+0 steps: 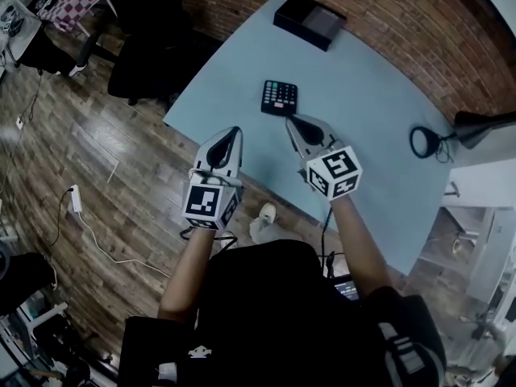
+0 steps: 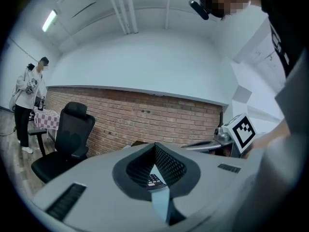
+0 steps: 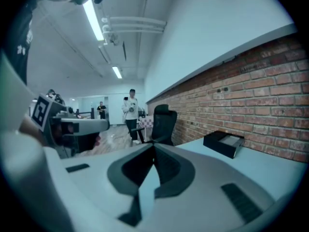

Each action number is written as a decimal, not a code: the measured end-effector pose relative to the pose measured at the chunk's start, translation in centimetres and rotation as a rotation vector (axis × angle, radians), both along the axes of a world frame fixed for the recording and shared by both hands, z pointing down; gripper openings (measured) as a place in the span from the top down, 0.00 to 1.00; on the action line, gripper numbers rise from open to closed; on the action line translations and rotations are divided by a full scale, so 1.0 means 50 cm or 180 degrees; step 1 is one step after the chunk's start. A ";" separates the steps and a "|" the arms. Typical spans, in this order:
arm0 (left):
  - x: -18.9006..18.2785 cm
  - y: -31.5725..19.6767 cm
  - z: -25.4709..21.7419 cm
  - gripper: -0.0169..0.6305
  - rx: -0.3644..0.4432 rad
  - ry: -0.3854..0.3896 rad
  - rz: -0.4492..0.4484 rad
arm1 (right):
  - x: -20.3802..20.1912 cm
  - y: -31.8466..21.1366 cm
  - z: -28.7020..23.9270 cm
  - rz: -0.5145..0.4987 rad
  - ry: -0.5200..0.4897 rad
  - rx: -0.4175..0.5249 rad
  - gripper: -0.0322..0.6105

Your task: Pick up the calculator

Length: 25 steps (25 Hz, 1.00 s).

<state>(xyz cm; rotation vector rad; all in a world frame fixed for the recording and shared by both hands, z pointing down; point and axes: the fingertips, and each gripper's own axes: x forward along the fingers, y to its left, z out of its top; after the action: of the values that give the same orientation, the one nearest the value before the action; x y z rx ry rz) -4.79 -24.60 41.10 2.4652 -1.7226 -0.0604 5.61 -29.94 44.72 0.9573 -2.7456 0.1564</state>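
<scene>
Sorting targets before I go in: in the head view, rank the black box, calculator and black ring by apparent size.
1. black box
2. calculator and black ring, too alike to rank

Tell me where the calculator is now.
In the head view the calculator lies on the blue table, just beyond the right tool, with the black box farther back.
</scene>
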 end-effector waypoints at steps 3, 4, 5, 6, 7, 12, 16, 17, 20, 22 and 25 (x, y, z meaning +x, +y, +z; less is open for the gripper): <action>-0.001 -0.004 0.018 0.96 -0.0068 -0.0022 -0.0056 | 0.002 -0.020 0.032 -0.0061 0.0130 -0.0071 0.94; -0.003 -0.007 0.022 0.96 -0.0079 -0.0039 -0.0069 | 0.002 -0.027 0.042 -0.0081 0.0172 -0.0087 0.94; -0.005 -0.009 0.028 0.96 -0.0096 -0.0062 -0.0087 | 0.002 -0.034 0.052 -0.0102 0.0216 -0.0106 0.94; -0.007 -0.011 0.035 0.96 -0.0126 -0.0077 -0.0109 | 0.001 -0.041 0.063 -0.0125 0.0262 -0.0133 0.94; -0.008 -0.013 0.041 0.96 -0.0154 -0.0083 -0.0129 | 0.000 -0.047 0.075 -0.0147 0.0307 -0.0169 0.94; -0.007 -0.023 0.067 0.96 -0.0217 -0.0147 -0.0195 | -0.004 -0.066 0.125 -0.0234 0.0440 -0.0300 0.94; -0.010 -0.024 0.088 0.96 -0.0328 -0.0113 -0.0344 | 0.003 -0.074 0.166 -0.0329 0.0634 -0.0379 0.94; -0.010 -0.023 0.092 0.96 -0.0355 -0.0116 -0.0377 | 0.006 -0.075 0.177 -0.0351 0.0693 -0.0400 0.94; -0.012 -0.019 0.097 0.96 -0.0367 -0.0107 -0.0494 | 0.012 -0.080 0.205 -0.0432 0.0871 -0.0416 0.94; -0.016 -0.013 0.100 0.96 -0.0391 -0.0089 -0.0565 | 0.010 -0.082 0.219 -0.0513 0.0977 -0.0406 0.94; -0.018 -0.004 0.113 0.96 -0.0473 -0.0075 -0.0617 | 0.005 -0.079 0.238 -0.0636 0.1162 -0.0388 0.94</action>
<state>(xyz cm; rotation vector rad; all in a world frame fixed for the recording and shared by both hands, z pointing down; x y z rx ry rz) -5.70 -24.79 46.78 2.1987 -1.8967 0.0752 5.86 -33.88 56.63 0.6055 -2.4425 0.1010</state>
